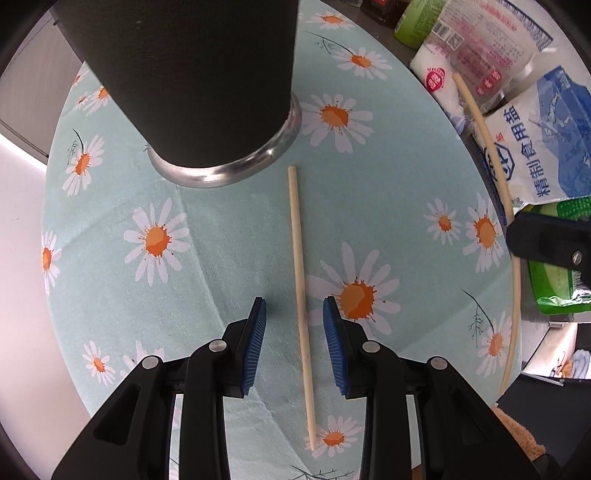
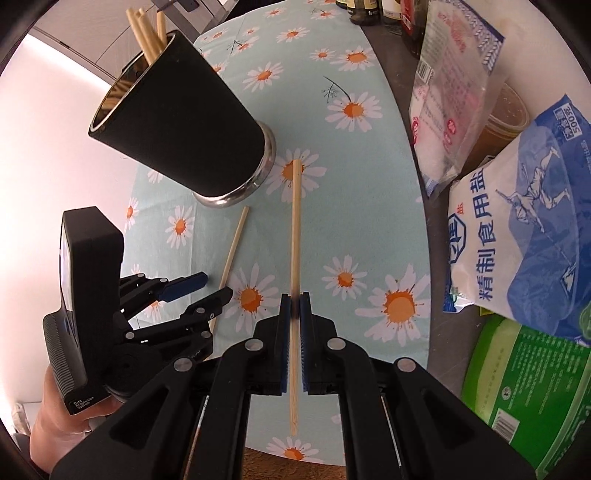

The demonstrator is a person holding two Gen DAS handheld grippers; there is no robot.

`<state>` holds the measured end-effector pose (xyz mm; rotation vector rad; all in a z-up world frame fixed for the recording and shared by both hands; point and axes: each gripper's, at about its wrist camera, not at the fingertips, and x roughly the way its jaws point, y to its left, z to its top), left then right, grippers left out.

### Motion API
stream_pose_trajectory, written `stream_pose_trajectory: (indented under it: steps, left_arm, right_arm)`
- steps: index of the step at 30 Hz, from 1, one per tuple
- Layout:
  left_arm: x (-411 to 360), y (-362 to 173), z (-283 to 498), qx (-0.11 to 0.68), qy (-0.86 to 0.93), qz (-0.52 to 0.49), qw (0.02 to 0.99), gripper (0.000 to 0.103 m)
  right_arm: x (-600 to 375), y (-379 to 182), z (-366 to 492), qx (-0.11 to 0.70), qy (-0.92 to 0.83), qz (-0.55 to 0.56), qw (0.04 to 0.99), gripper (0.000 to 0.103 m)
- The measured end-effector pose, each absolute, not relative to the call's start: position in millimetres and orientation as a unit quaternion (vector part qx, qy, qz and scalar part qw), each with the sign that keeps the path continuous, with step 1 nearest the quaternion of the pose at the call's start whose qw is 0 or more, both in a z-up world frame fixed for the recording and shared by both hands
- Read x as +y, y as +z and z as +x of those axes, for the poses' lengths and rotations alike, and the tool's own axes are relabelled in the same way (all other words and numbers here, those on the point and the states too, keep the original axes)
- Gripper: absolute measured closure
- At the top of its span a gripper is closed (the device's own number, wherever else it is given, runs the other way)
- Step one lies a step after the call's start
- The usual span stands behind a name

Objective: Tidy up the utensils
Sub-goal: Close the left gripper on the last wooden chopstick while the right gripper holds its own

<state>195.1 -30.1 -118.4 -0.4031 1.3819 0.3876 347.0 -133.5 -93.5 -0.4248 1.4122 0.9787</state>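
Observation:
A pale wooden chopstick (image 1: 301, 288) lies flat on the daisy tablecloth (image 1: 207, 280), between the blue pads of my left gripper (image 1: 294, 306). The jaws stand open just above the cloth and neither pad touches the stick. My right gripper (image 2: 294, 299) is shut on a second chopstick (image 2: 296, 221), held above the cloth and pointing away. From the left wrist view that gripper (image 1: 517, 240) and its stick (image 1: 480, 125) show at the right edge. A black cup (image 2: 177, 122) with a steel base stands behind, with several chopsticks (image 2: 147, 33) in it. In the right wrist view my left gripper (image 2: 212, 290) straddles the lying chopstick (image 2: 232, 251).
Blue and white salt bags (image 2: 517, 236), a clear bag of white grains (image 2: 450, 92) and a green packet (image 2: 524, 387) crowd the right side, off the cloth. Dark bottles (image 2: 369, 11) line the back edge. A hand (image 2: 55, 424) holds the left gripper's body.

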Motion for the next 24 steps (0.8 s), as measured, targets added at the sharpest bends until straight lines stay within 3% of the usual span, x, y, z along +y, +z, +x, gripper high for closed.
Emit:
stream_pose_trajectory:
  steps: [7, 24]
  left_arm:
    - [-38, -125, 209, 0.649, 0.194, -0.161, 0.718, 0.099]
    - [-42, -117, 203, 0.625, 0.18, -0.193, 0.735, 0.099]
  right_arm:
    - [-137, -90, 356, 0.619, 0.436, -0.171, 0.631, 0.097]
    - [-130, -103, 343, 0.629, 0.442, -0.179, 0.614, 0.097]
